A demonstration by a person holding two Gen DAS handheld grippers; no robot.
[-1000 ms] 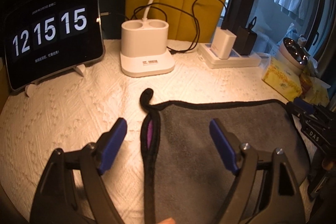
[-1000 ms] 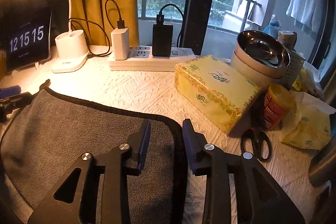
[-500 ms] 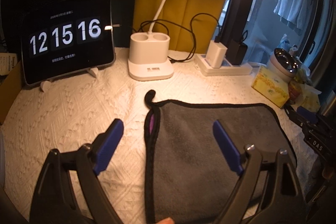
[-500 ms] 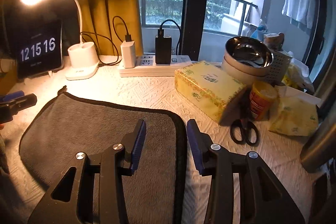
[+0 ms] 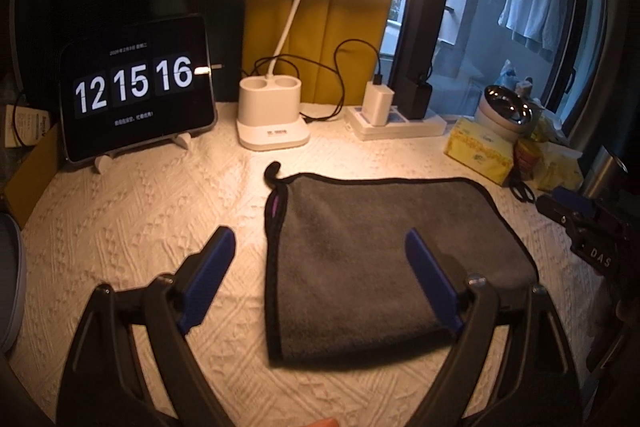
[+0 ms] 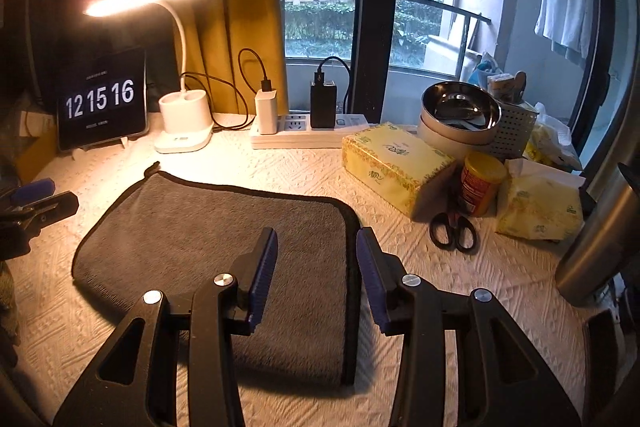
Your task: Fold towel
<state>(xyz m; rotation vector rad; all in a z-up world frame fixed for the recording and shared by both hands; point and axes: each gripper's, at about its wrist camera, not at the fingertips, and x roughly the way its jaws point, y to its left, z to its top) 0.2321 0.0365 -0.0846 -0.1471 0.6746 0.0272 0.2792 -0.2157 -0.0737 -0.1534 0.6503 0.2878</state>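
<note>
**Folded towel on lit desk, both grippers empty above it**

White textured tablecloth [image 5: 132, 211] covers a desk by a window, yellow curtain [image 6: 236, 7] behind. Desk lamp [image 5: 276, 123] is on, its white base at the back centre. Tablet [image 5: 136, 95] on a stand at back left reads 12 15 16. Power strip [image 6: 308, 133] right of the lamp base, with a white charger and a black charger plugged in. Yellow tissue box [image 6: 394, 167] at right, stacked metal bowls [image 6: 460, 119] behind it, an orange-lidded jar [image 6: 480, 183] and black scissors [image 6: 454, 231] just beside it.

Grey towel [image 5: 384, 251] with black edging lies flat on the tablecloth, centre, already folded: doubled layers show at its left edge, with a purple inner face and a small hanging loop at the back left corner.

Left gripper [image 5: 320, 271] hangs above the towel's left edge, jaws wide apart, nothing between them; one blue pad over bare cloth, the other over the towel. Right gripper [image 6: 316, 275] sits over the towel's right edge, jaws partly apart with a narrower gap, holding nothing. Neither seems to touch the towel.
</note>
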